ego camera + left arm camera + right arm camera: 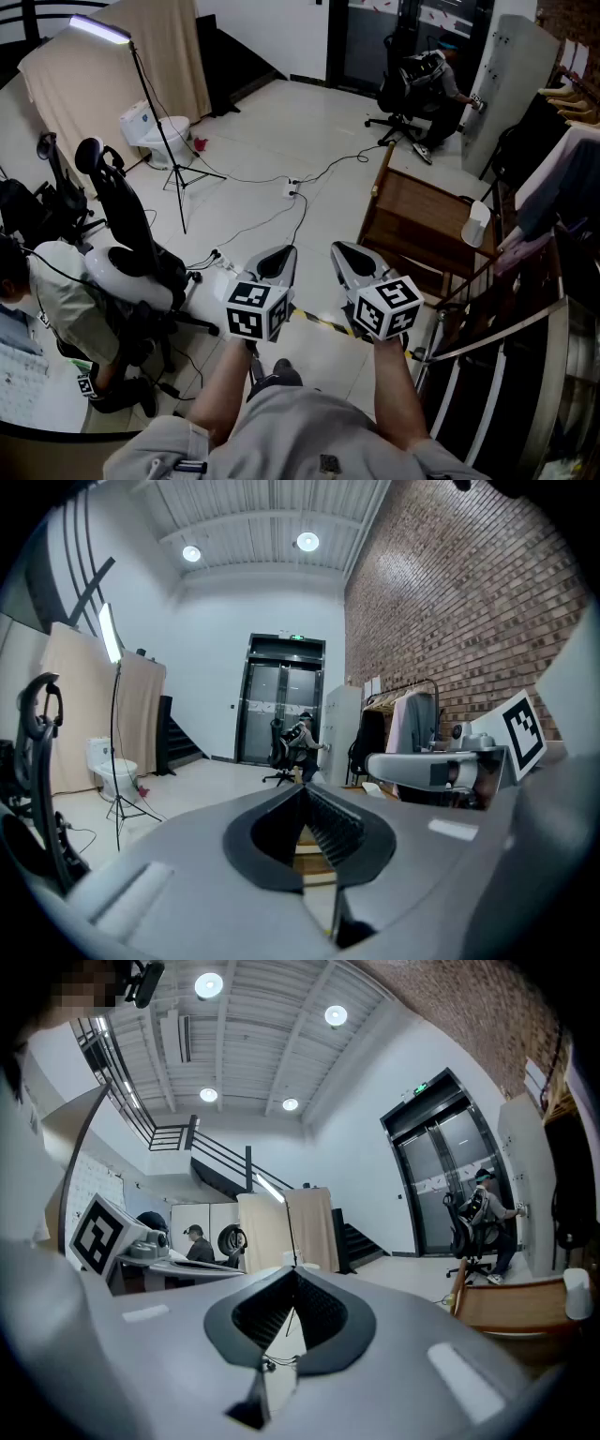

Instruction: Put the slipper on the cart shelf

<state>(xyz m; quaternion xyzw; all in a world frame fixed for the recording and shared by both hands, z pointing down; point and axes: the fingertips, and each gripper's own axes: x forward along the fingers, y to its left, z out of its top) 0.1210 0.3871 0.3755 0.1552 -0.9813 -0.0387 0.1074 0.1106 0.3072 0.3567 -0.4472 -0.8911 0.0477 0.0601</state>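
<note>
Low in the head view, the left tongs [277,262] and right tongs [349,261] are pressed together, empty. No slipper is seen anywhere; probably light, floppy, best pinched at the rim.

open floor [272,131] ahead, wooden cart [417,211] right

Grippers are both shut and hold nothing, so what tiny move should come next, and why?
Probably turn the head to look for the slipper. The left gripper and the right gripper are shut and empty, side by side, and no slipper shows in any view. The wooden cart stands ahead on the right, so the goal seems near.
</note>
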